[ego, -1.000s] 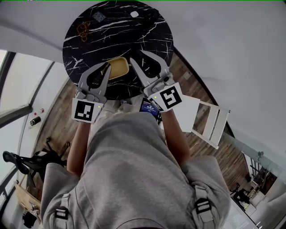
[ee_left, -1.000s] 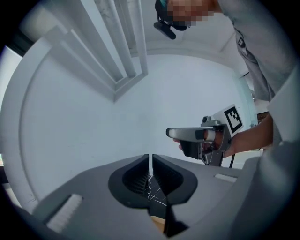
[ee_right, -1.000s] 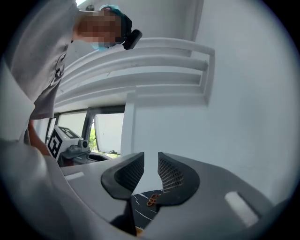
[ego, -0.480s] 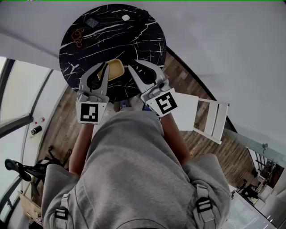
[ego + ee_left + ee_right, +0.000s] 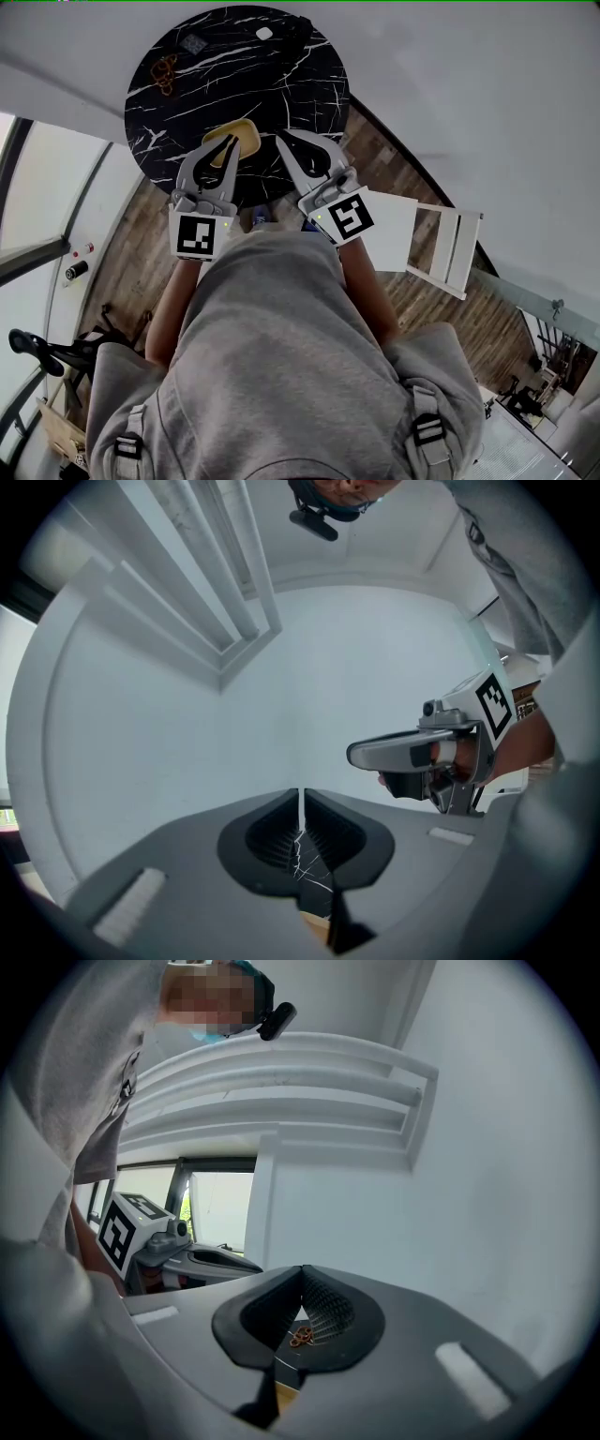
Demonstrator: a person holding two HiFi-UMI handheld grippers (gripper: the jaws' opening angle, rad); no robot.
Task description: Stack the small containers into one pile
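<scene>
Fingers clenched both sides: right gripper (image 5: 302, 1267) just closed on nothing, left gripper (image 5: 300, 794) pinched together, yellow container (image 5: 247, 134) beneath its tips.

My count: two tongs, left tongs (image 5: 232, 142) and right tongs (image 5: 282, 140). One round black desk (image 5: 281, 80). One yellow container (image 5: 246, 133). One white bit (image 5: 264, 35), one dark square piece (image 5: 194, 43), one brown chain (image 5: 166, 70). One white chair (image 5: 441, 248).
</scene>
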